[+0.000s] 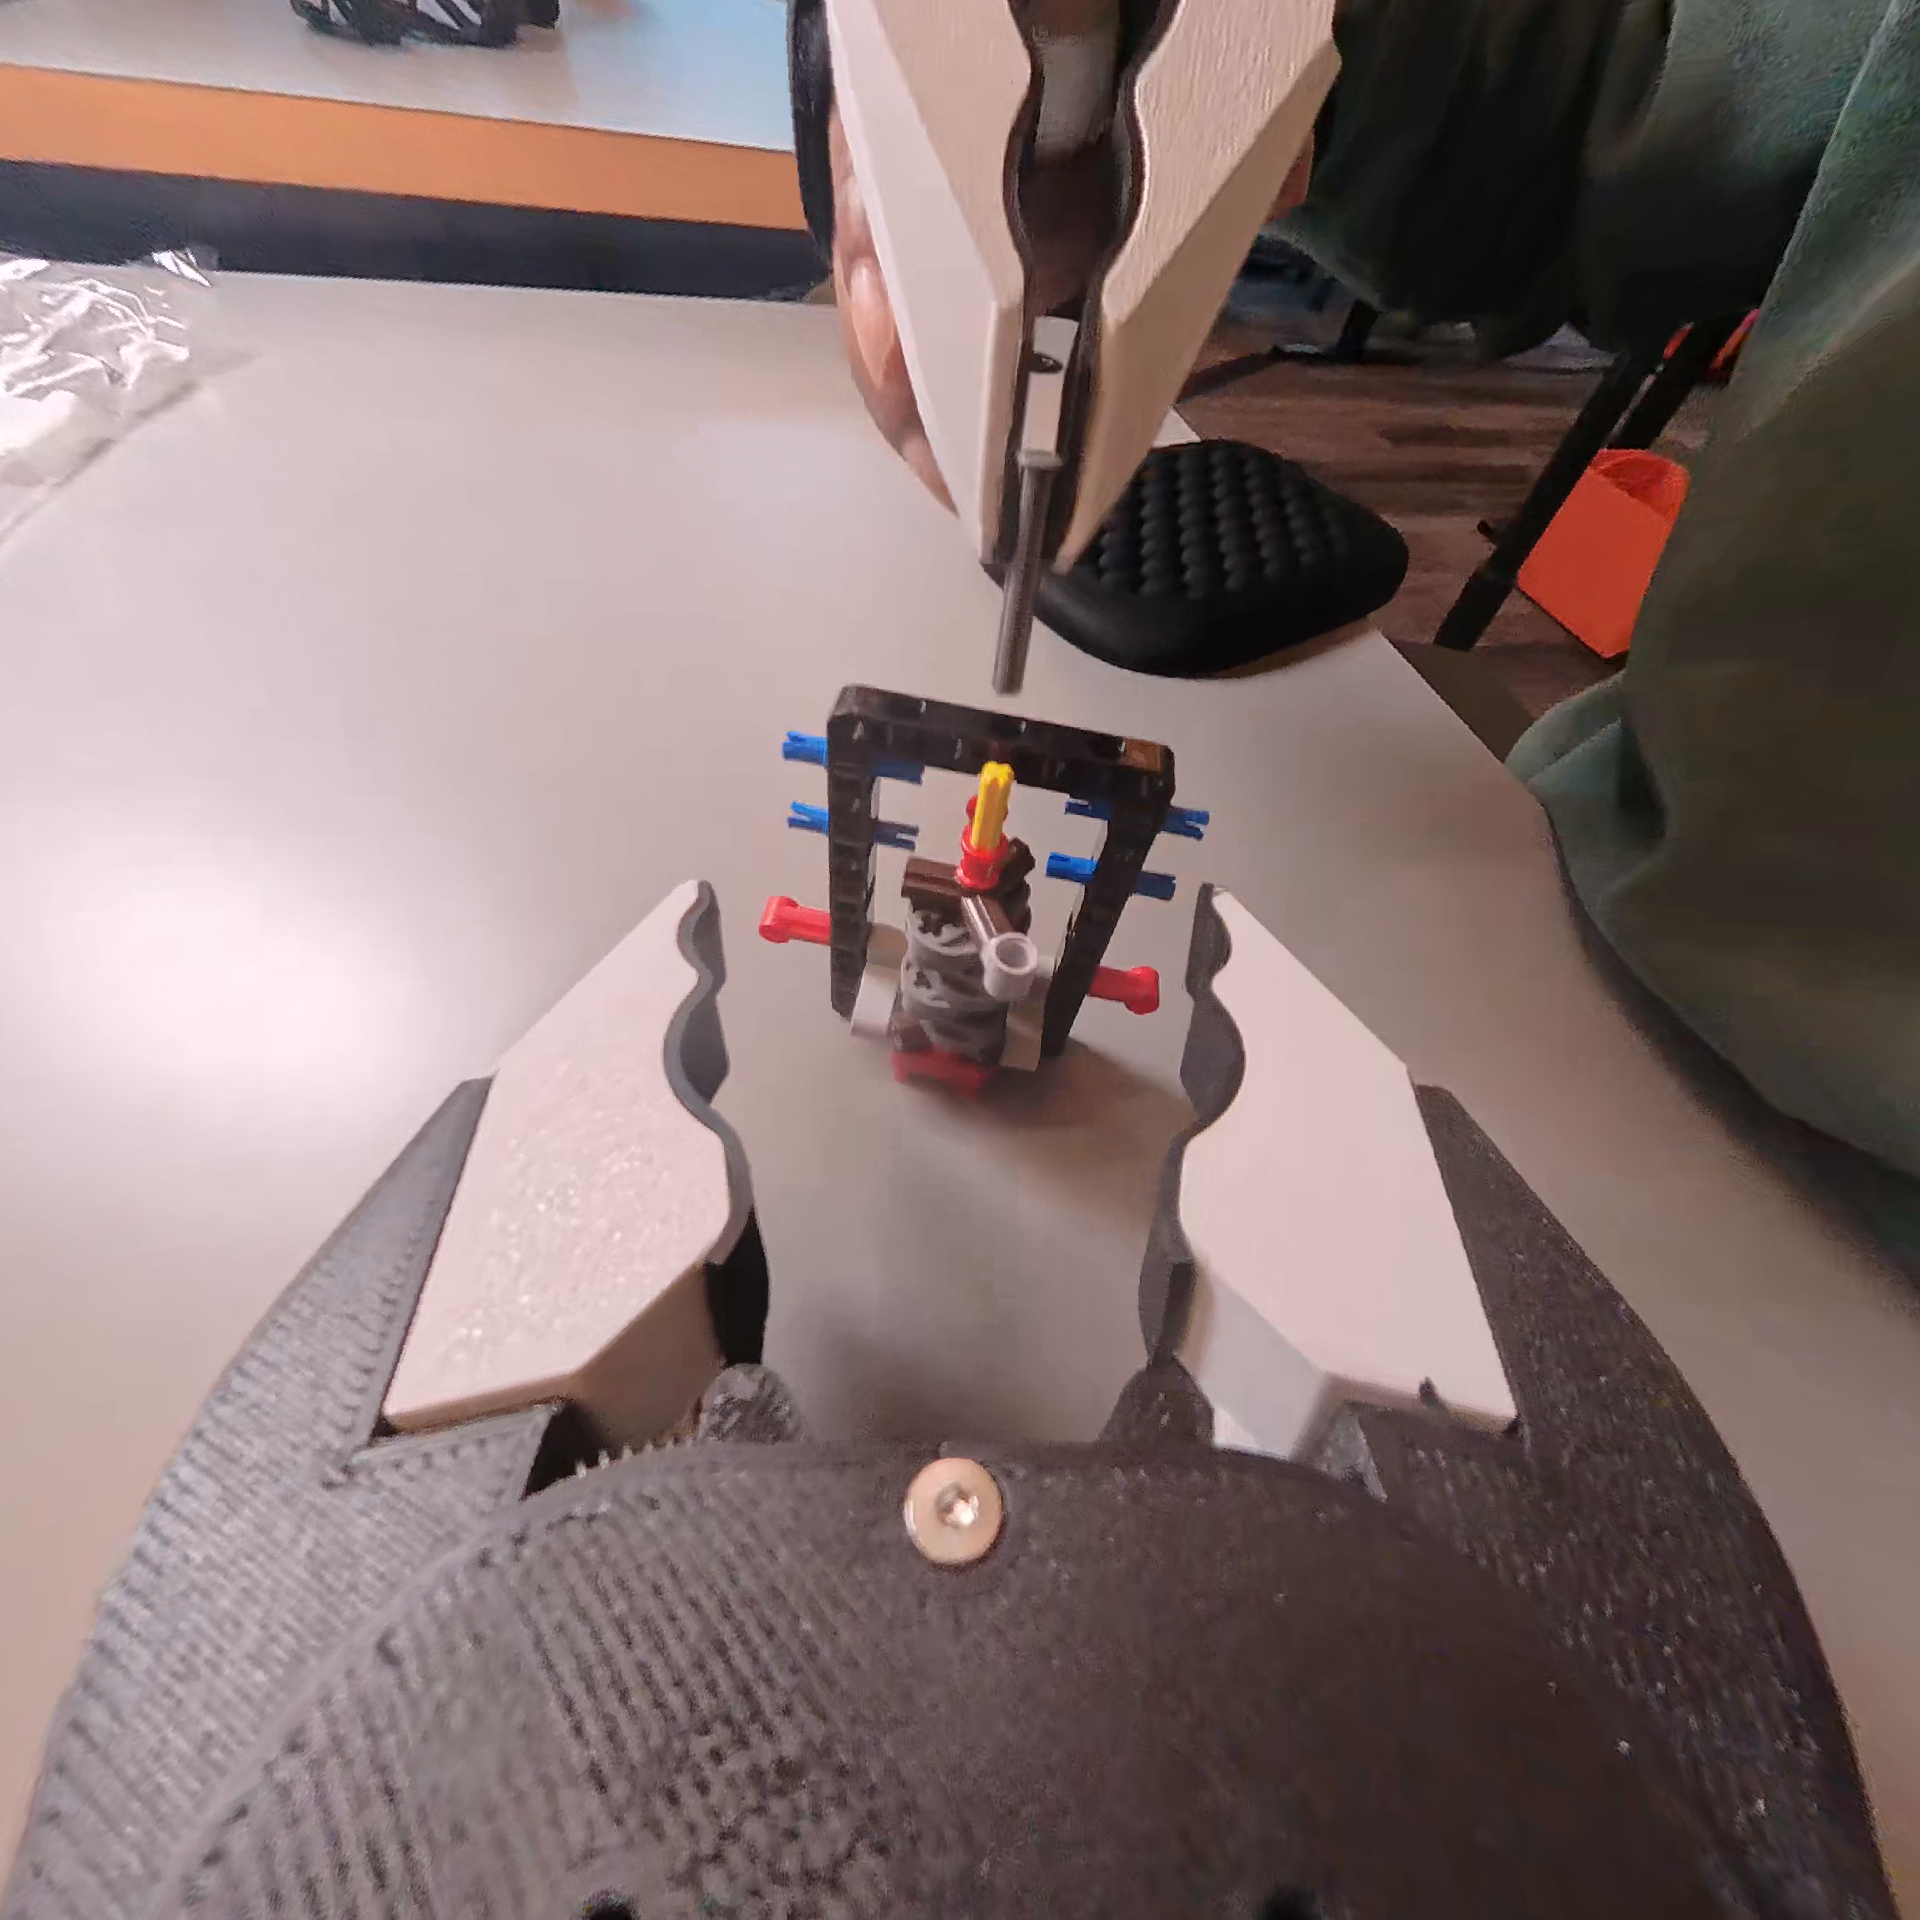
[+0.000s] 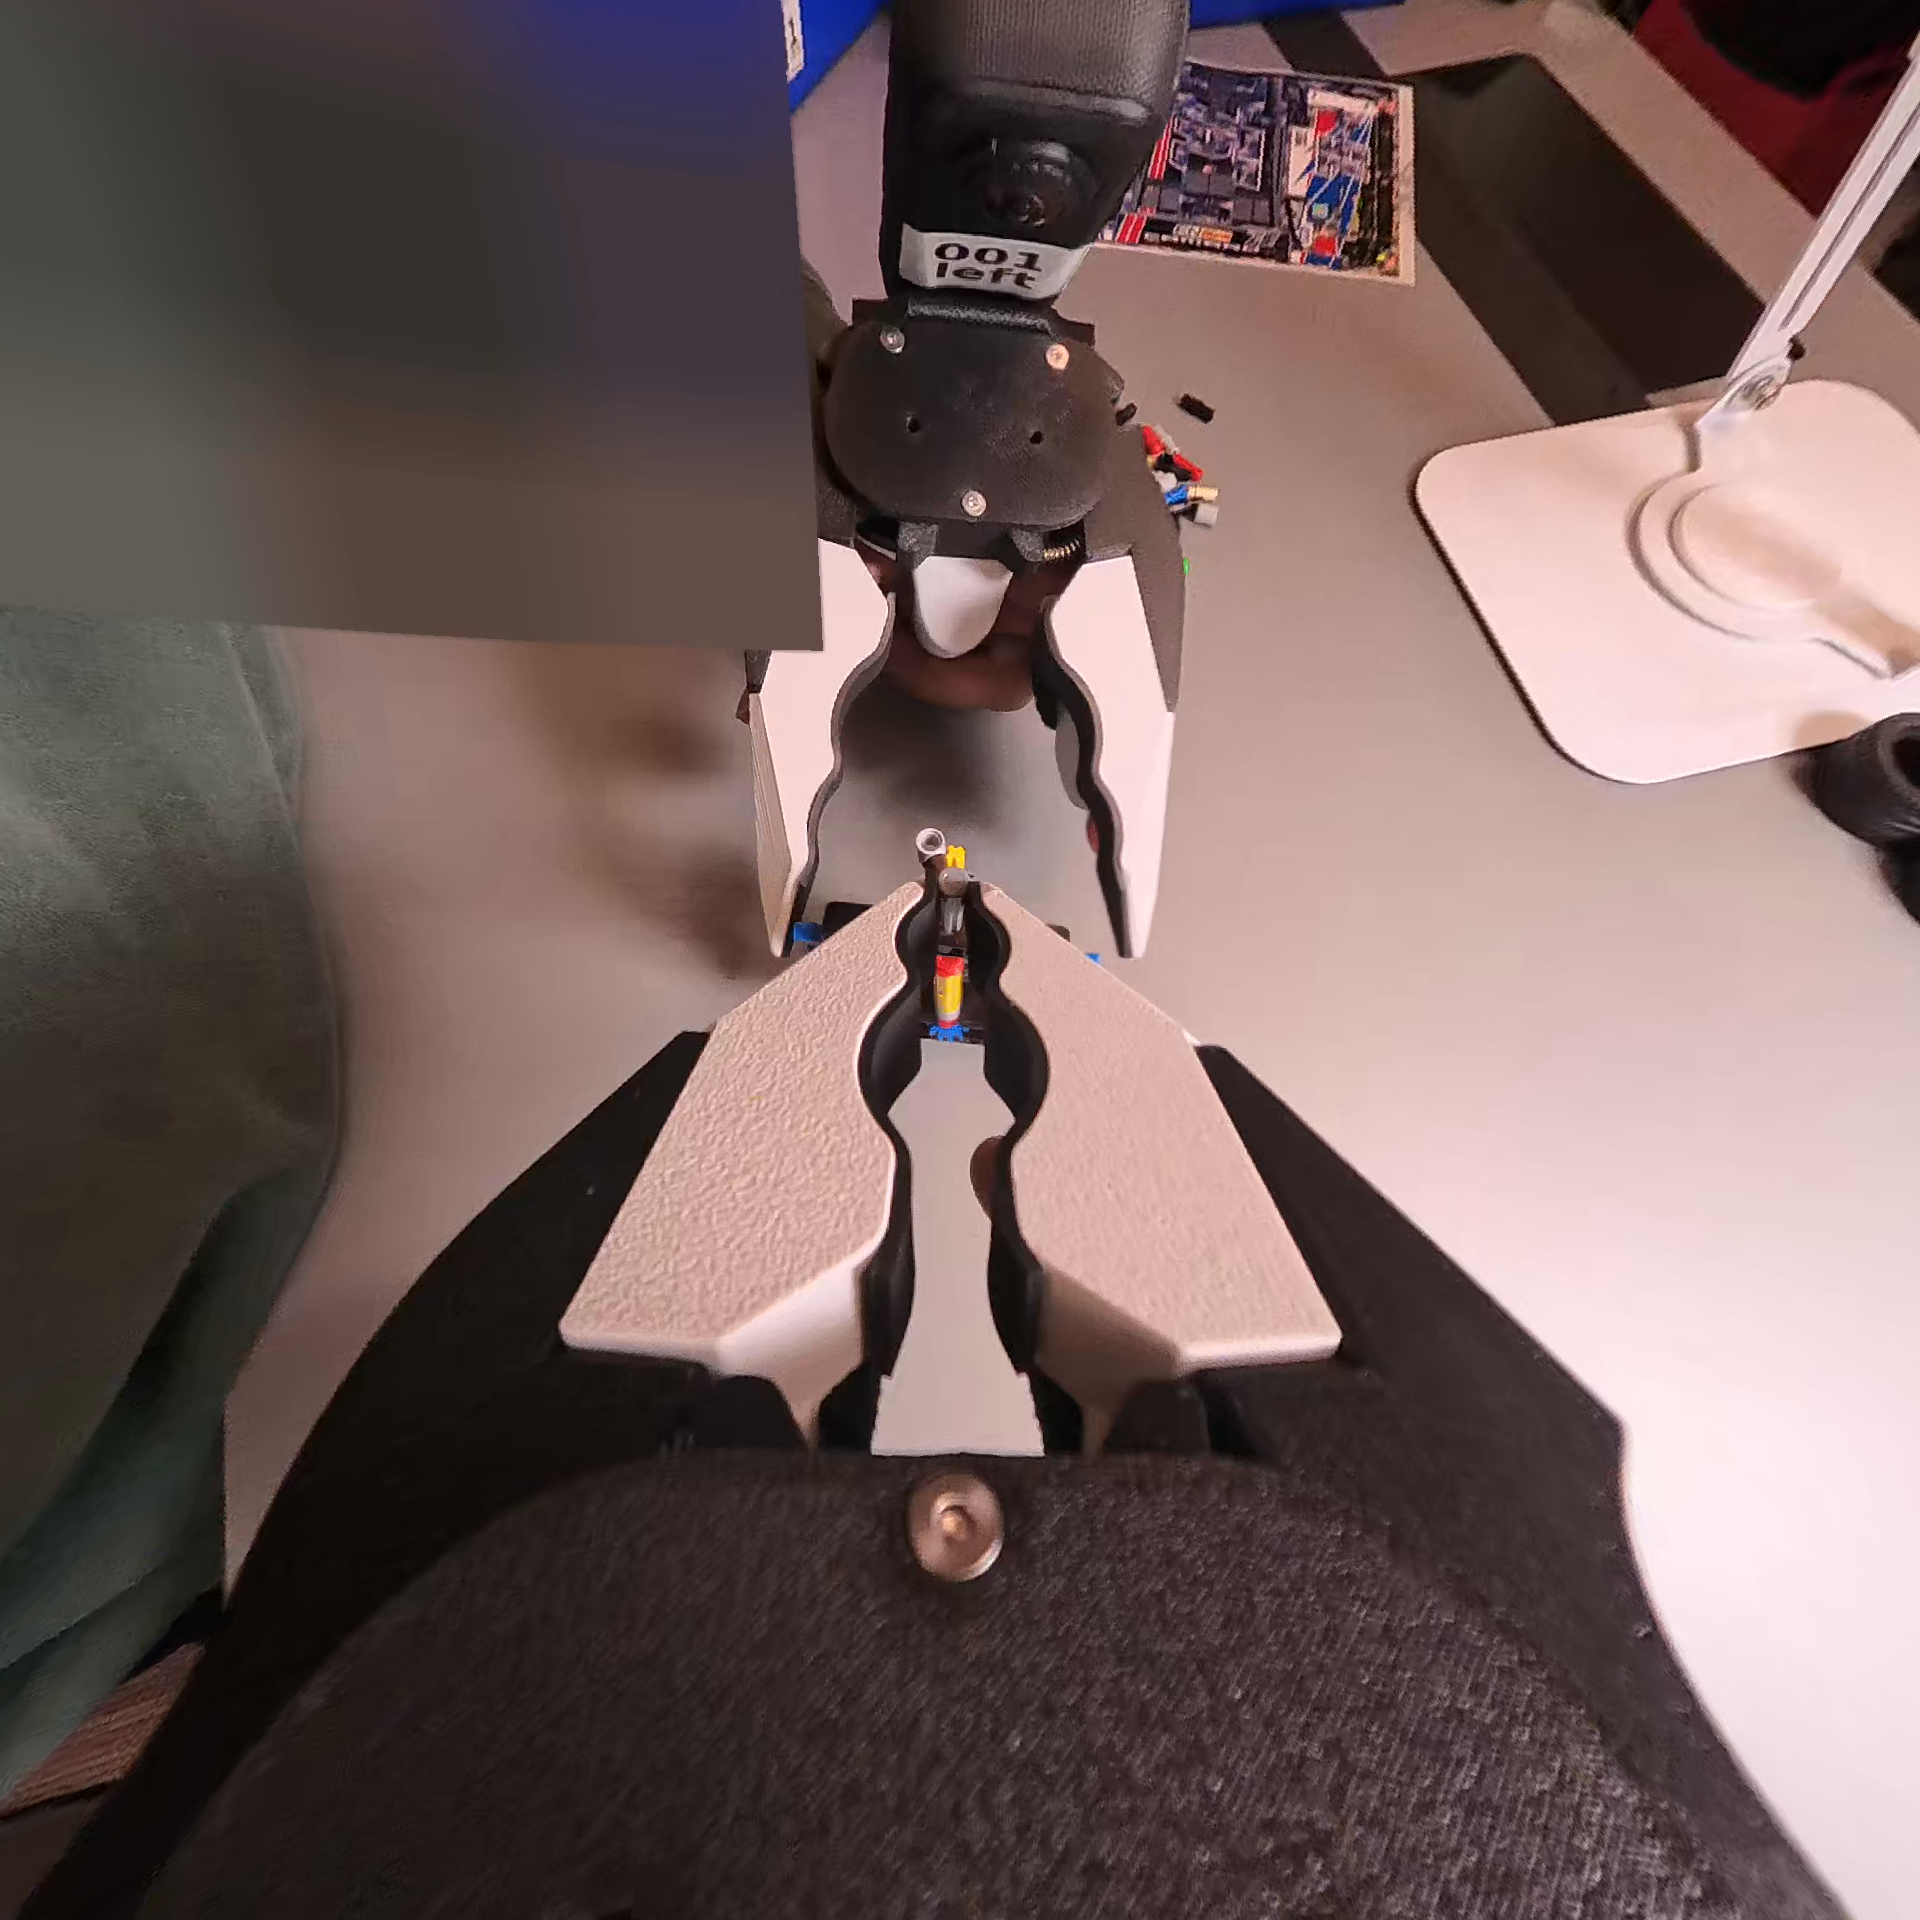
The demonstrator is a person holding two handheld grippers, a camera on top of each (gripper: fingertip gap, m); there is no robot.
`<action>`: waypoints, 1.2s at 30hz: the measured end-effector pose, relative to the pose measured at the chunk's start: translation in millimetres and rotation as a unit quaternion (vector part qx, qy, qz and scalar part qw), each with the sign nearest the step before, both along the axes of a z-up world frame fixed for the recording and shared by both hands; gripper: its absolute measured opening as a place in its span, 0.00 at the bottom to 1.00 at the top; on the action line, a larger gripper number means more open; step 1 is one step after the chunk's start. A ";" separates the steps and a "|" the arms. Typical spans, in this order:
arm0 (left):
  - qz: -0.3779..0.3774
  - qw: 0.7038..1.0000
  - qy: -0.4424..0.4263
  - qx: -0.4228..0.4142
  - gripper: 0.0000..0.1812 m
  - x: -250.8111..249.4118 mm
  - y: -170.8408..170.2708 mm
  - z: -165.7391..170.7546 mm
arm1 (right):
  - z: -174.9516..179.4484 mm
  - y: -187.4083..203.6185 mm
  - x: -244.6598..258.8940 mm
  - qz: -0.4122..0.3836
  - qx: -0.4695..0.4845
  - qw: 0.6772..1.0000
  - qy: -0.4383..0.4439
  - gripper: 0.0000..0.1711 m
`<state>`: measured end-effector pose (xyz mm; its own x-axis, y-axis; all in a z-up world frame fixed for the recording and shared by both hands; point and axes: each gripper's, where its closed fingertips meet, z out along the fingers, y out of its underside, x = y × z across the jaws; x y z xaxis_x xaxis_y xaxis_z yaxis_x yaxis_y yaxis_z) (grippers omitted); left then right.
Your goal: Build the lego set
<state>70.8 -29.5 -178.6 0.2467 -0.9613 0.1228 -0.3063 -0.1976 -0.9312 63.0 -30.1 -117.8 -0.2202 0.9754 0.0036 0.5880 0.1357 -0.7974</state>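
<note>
A small lego assembly [image 1: 997, 894] stands upright on the grey table [image 1: 416, 727]. It is a black frame with blue and red pins through its sides and a grey gear core topped by a yellow axle. My left gripper [image 1: 951, 904] is open, with its fingers either side of the assembly and apart from it. My right gripper [image 1: 1023, 551] comes down from above, shut on a thin grey axle [image 1: 1013, 603]. The axle's lower end hangs just above the frame's top beam. In the right wrist view my right gripper [image 2: 945, 896] covers most of the assembly [image 2: 948, 987].
A clear plastic bag [image 1: 73, 364] lies at the far left. A pile of loose pieces [image 2: 1179, 478], an instruction sheet [image 2: 1268, 166], a white lamp base [image 2: 1662, 582] and a black tyre [image 2: 1870, 779] are on the table. A person's green sleeve [image 1: 1766, 727] is at the right. Tip to tip, the grippers are about 6 cm apart.
</note>
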 end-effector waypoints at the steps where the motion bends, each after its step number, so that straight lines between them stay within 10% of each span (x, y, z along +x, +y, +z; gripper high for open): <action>1: -0.002 1.000 0.000 -0.001 0.51 1.9 0.3 0.0 | -0.8 -0.1 -0.3 -0.002 -0.002 1.000 -0.004 0.01; 36: -0.006 1.000 0.007 0.011 0.42 11.9 -1.1 -1.6 | -19.5 -1.7 -4.5 0.001 -0.017 0.999 -0.036 0.01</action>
<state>82.6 -30.6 -180.3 0.2360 -0.9667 0.0990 -0.3210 -0.1737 -0.9310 58.5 -31.8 -137.3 -0.2211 0.9742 -0.0460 0.6437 0.1103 -0.7573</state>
